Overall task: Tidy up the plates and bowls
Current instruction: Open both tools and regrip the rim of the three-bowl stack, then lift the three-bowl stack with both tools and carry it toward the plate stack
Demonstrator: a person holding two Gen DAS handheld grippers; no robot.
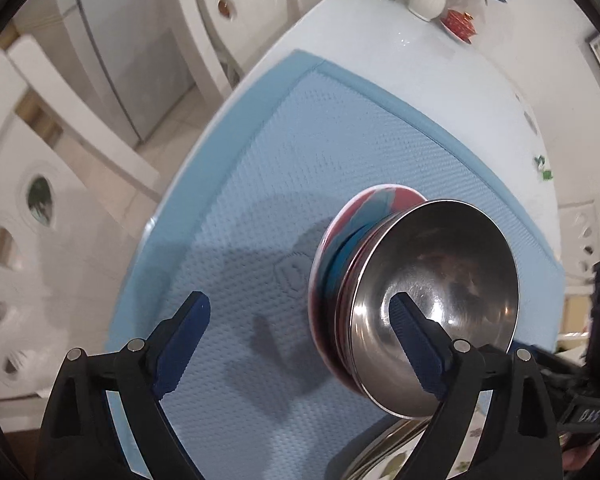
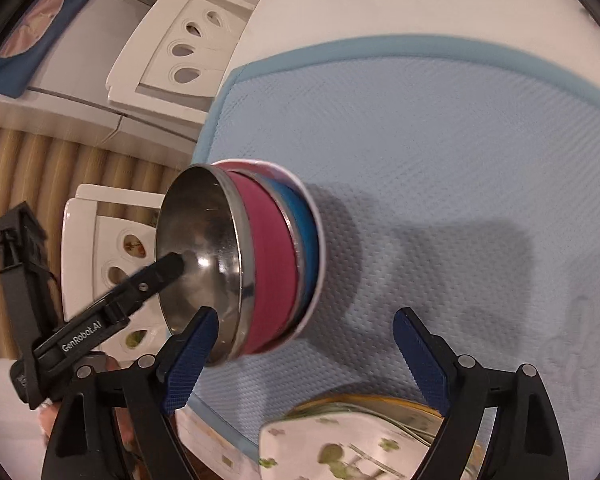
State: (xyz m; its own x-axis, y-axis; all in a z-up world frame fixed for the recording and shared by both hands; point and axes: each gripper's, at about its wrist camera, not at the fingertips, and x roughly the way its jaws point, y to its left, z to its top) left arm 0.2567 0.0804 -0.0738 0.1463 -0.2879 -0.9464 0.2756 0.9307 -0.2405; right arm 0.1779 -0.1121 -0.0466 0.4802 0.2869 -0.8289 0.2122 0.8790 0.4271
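Observation:
A stack of bowls stands on a white plate on the blue mat: a blue-sided bowl below, a pink-sided steel bowl on it, with a shiny steel inside. My left gripper is open; its right finger reaches inside the top bowl, as the right wrist view also shows. My right gripper is open and empty, just in front of the stack.
A stack of plates with a green leaf pattern lies at the mat's near edge. White chairs stand round the table. A white vase and a red cup sit at the far end.

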